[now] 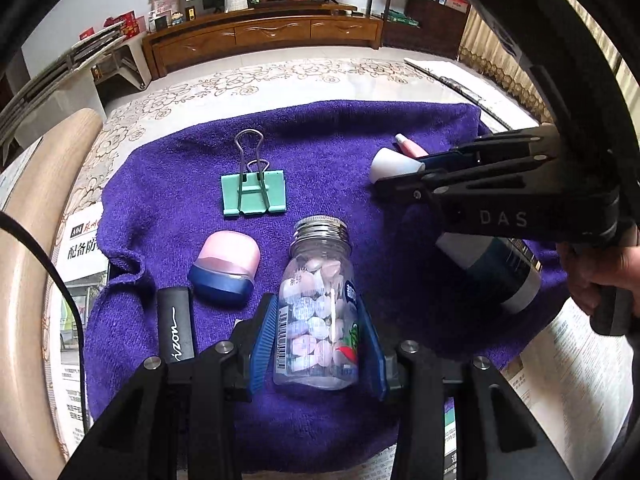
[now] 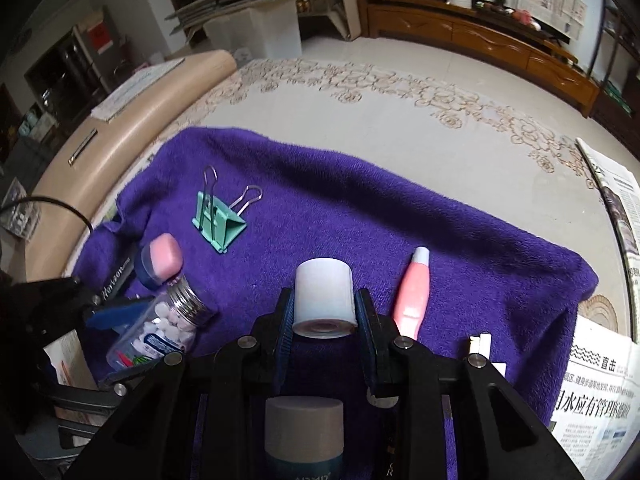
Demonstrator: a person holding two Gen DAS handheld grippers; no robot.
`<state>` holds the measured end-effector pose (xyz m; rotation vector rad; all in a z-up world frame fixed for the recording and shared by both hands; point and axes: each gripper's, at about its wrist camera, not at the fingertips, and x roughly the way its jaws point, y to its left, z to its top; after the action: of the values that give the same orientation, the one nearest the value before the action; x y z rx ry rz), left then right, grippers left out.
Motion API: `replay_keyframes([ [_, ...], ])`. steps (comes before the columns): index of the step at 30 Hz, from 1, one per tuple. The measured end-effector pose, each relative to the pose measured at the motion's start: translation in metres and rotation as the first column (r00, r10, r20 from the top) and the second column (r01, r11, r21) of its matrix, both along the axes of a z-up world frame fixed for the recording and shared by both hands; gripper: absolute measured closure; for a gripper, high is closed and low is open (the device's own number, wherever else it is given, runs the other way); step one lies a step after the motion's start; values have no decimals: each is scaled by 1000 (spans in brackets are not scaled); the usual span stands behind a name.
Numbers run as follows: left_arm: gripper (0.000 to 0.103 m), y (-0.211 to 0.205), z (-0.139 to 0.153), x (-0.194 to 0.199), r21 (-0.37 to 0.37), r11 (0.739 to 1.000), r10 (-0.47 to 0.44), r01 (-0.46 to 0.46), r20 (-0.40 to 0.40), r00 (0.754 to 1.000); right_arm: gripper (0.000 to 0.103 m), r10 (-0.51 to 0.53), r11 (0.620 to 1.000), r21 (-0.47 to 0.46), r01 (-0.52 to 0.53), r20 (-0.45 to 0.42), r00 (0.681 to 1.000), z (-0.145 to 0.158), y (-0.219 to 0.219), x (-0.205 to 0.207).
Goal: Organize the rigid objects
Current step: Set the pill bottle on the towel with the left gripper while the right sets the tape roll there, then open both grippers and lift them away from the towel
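Note:
My left gripper [image 1: 320,316] is shut on a clear candy bottle [image 1: 318,308] with a silver threaded neck and no cap; the bottle also shows at the left of the right wrist view [image 2: 160,332]. My right gripper [image 2: 322,312] is shut on a white cylindrical cap [image 2: 324,298], also seen in the left wrist view [image 1: 394,164]. All sit over a purple towel [image 1: 320,140]. A green binder clip [image 1: 254,194], a pink-and-blue lid [image 1: 226,268] and a pink tube [image 2: 412,292] lie on the towel.
A black case marked "Horizon" [image 1: 176,324] lies at the towel's left. A dark blue-and-white bottle [image 1: 500,272] lies under the right gripper. Newspapers [image 2: 600,392] border the towel on a floral tablecloth [image 2: 400,92]. A wooden chair back [image 1: 24,240] curves along the left.

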<state>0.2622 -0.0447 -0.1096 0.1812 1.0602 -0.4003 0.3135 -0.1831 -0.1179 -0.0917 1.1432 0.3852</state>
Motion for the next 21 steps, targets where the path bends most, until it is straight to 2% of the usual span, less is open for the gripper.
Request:
replay_keyframes([
  [7, 63, 2, -1, 0, 22, 1000, 2, -2, -10, 1000, 72, 46, 999, 12, -46, -6, 999, -3, -2, 2],
  [12, 60, 2, 0, 0, 31, 999, 18, -17, -15, 1000, 67, 64, 997, 32, -63, -24, 998, -3, -5, 0],
  [21, 34, 5, 7, -7, 2, 1000, 25, -25, -4, 1000, 64, 35, 998, 54, -35, -5, 999, 13, -23, -18],
])
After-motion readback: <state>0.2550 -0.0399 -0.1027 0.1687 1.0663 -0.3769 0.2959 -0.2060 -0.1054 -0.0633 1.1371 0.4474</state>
